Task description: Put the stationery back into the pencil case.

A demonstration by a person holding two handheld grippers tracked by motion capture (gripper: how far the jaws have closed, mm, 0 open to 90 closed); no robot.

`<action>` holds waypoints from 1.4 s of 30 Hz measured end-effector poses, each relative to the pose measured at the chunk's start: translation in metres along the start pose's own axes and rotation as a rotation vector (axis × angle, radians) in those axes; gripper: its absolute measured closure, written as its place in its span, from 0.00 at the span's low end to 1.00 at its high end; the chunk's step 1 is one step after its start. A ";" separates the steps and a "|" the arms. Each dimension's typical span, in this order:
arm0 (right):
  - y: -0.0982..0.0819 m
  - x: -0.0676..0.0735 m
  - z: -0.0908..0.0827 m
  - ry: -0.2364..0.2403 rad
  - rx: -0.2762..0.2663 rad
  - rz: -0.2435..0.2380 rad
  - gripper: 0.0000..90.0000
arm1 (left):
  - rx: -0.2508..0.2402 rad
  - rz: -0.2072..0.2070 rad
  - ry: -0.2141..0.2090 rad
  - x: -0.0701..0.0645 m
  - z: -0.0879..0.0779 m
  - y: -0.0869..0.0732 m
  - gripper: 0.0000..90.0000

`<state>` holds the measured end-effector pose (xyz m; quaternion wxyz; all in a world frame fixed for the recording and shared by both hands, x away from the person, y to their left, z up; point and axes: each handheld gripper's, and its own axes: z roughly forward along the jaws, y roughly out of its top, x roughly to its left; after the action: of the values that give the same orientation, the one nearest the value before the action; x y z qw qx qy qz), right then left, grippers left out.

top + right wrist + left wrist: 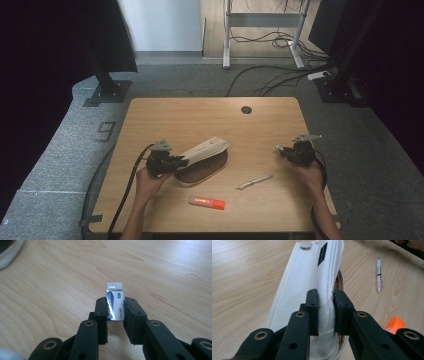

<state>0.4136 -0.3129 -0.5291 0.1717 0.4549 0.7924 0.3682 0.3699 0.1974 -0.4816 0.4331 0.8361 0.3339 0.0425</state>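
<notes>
Pinched by the left claw (325, 312), the white pencil case's flap (312, 285) is held mid-desk (165, 115); an eraser (114, 303) (blue-labelled) is gripped by the right claw (115, 320) above the desk.

The left gripper (325, 312) covers the near end of the white pouch (309, 277), whose far end runs off the top edge. The orange marker (395, 324) is half hidden behind a jaw. The pouch's black label (322, 250) is too small to read; the eraser's (114, 302) print perhaps reads "deli"
</notes>
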 end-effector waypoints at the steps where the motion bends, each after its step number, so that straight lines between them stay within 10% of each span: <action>1: 0.001 0.004 -0.002 0.011 -0.006 -0.005 0.80 | -0.001 -0.001 0.000 0.000 0.000 0.000 0.84; 42: 0.053 0.117 0.030 0.244 0.004 -0.176 0.80 | -0.021 -0.012 -0.002 0.000 -0.003 -0.001 0.84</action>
<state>0.4015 -0.1844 -0.5028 0.1046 0.3361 0.8449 0.4028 0.3686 0.1996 -0.4803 0.4423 0.8296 0.3380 0.0423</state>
